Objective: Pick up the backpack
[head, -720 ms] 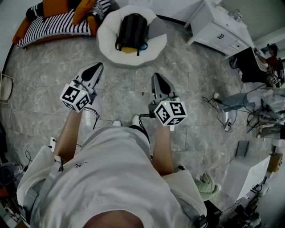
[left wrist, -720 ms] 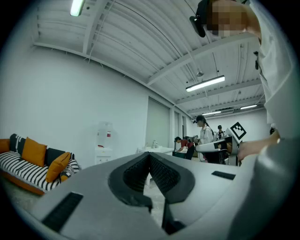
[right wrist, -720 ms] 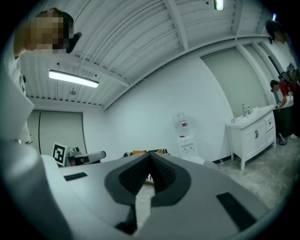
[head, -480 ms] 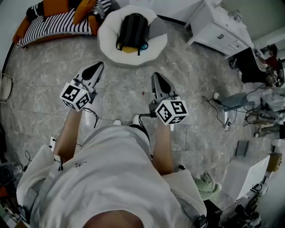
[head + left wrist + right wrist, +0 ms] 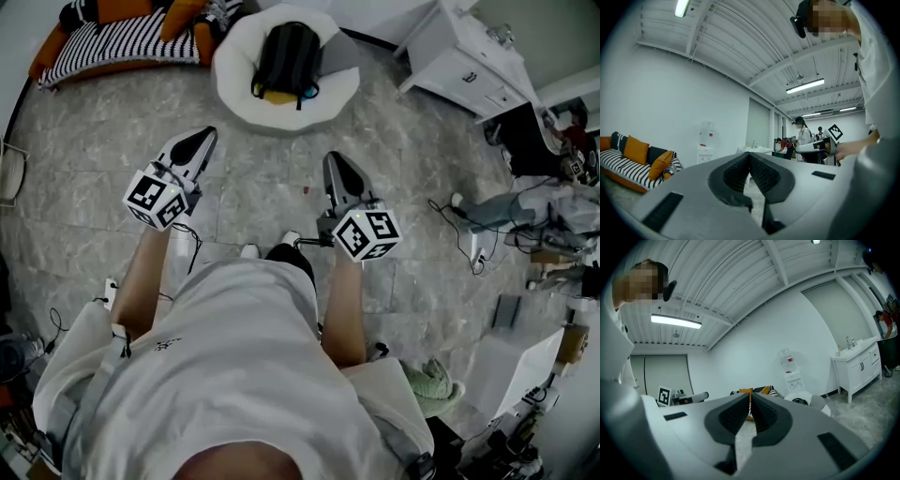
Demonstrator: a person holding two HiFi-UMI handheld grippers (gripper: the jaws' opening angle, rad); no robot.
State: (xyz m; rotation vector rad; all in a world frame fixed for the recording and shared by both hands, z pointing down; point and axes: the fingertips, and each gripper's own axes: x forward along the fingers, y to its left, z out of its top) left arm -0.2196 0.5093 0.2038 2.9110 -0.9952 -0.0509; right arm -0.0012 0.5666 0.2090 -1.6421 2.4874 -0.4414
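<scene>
The backpack (image 5: 286, 58) rests on the white beanbag (image 5: 236, 94); left gripper (image 5: 199, 141) and right gripper (image 5: 337, 161), well short of the beanbag, keep jaws closed and empty, likely just approaching

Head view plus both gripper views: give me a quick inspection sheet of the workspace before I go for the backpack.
Surface: grey stone-tile floor, bare between the grippers and the seat.
Job's things: black backpack lies on a white round seat, untouched, well ahead of both grippers.
Clutter: green bundle by the person's right side; pale heap at far right.
Grippers: left gripper and right gripper both shut, empty, held level.
Cables: loose cables on the floor at right, off the line to the backpack.
Surroundings: striped sofa with orange cushions left of the seat; white cabinet to its right.
</scene>
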